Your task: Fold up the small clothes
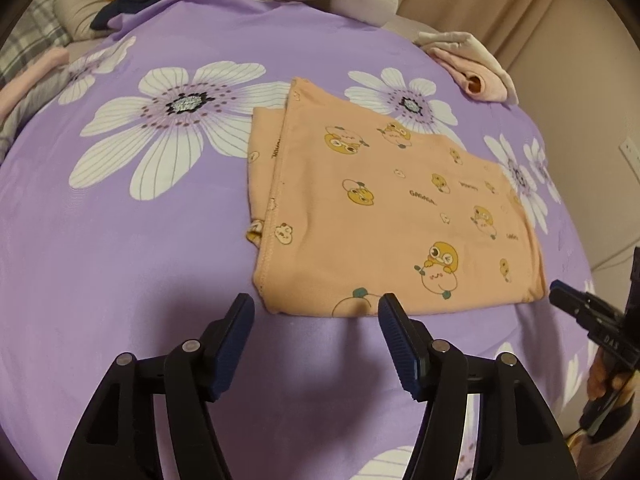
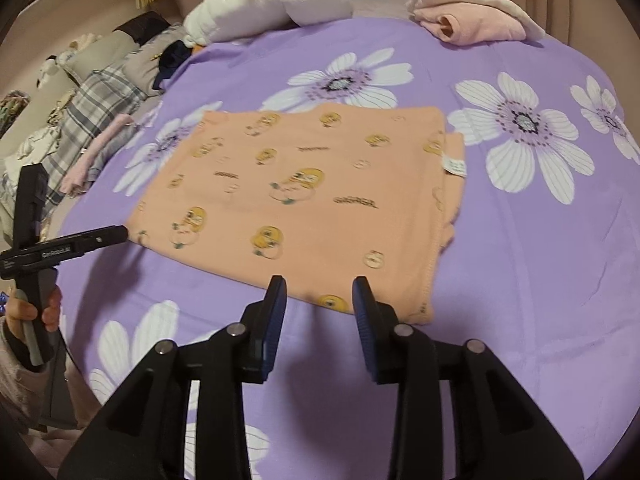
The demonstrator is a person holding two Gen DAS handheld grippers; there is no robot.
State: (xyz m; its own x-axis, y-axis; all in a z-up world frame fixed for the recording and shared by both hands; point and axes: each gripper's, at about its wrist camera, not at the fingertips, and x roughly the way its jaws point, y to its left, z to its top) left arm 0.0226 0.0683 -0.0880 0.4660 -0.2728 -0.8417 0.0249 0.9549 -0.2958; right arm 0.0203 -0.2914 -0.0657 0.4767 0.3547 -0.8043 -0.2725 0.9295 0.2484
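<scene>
A peach-orange small garment printed with yellow cartoon figures lies folded flat on the purple flowered bedsheet. My left gripper stands open just before the garment's near edge, with nothing pressed between its blue pads. In the right wrist view the same garment shows a white label at its right side. My right gripper is open, narrower than the left, its tips at the garment's near hem and gripping nothing. Each gripper shows in the other's view: the right gripper at the garment's near right corner, the left gripper at its left corner.
A folded pink garment lies at the bed's far right. A white plush bundle sits at the back, with dark clothes beside it. Plaid and pink cloths lie along the left edge. A hand holds the left gripper's handle.
</scene>
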